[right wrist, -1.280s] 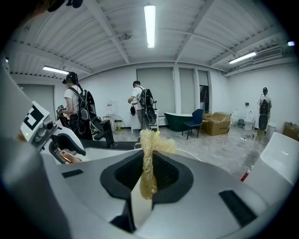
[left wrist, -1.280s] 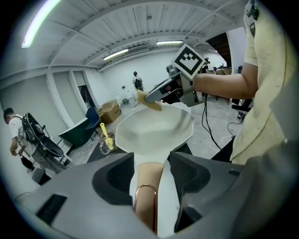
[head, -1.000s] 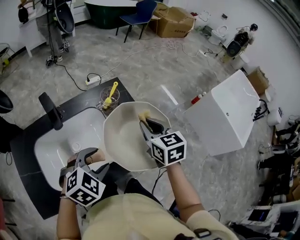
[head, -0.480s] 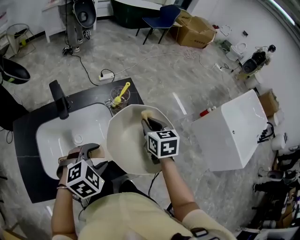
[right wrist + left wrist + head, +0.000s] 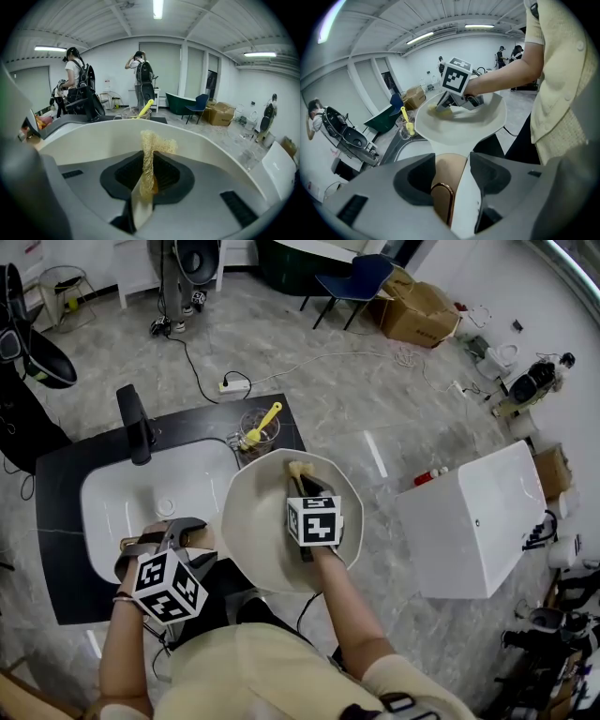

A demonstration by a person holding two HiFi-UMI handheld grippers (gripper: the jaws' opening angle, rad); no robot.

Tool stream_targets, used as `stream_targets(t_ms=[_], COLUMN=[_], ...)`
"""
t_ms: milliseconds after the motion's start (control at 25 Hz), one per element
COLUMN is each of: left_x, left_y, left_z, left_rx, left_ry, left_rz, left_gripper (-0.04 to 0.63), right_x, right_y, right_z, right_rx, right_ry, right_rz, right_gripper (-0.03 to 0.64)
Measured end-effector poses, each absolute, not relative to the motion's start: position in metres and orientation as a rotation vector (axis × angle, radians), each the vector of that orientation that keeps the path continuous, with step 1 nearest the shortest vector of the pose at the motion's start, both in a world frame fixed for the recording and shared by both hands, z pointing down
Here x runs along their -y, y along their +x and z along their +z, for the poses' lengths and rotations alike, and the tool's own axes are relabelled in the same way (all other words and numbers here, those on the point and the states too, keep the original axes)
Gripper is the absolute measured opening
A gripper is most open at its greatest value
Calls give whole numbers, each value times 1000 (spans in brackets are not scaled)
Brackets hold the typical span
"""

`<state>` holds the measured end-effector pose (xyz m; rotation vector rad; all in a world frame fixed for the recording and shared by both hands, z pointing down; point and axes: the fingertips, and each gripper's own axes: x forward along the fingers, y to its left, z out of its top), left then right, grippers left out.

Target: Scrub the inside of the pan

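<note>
A cream-white pan [image 5: 255, 538] hangs over the sink's right edge, held by its brown handle [image 5: 449, 180]. That handle lies between the jaws of my left gripper [image 5: 184, 538], which are closing on it. My right gripper [image 5: 302, 486] reaches into the pan, shut on a yellow scrub sponge [image 5: 298, 470] that presses against the far inner wall. The right gripper view shows the sponge [image 5: 150, 150] squeezed thin between the jaws, its frayed top standing against the pan wall [image 5: 93, 140]. The left gripper view shows the pan [image 5: 464, 129] ahead, with the right gripper [image 5: 445, 101] inside it.
A white sink [image 5: 122, 502] sits in a black counter [image 5: 56, 559], with a black faucet [image 5: 138, 423] behind it. A glass cup holding a yellow brush [image 5: 258, 430] stands just beyond the pan. A white box-like unit [image 5: 469, 521] stands on the right. People stand in the background.
My right gripper has swung from the pan's right side to over its middle, with the sponge staying at the far wall. The left gripper keeps the handle.
</note>
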<state>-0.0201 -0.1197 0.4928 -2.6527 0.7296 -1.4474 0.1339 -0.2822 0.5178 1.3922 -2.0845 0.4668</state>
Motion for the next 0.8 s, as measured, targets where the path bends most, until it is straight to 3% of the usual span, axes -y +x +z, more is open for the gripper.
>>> stream_targets(t_ms=[800], left_x=[119], left_y=[-19], left_z=[491], left_rx=[-713], left_ry=[-2615], left_rz=[-1470], left_gripper=[229], right_x=[228], right_y=[35], right_z=[522], right_rx=[2367], right_ry=[844], right_rz=[373], right_gripper=[72])
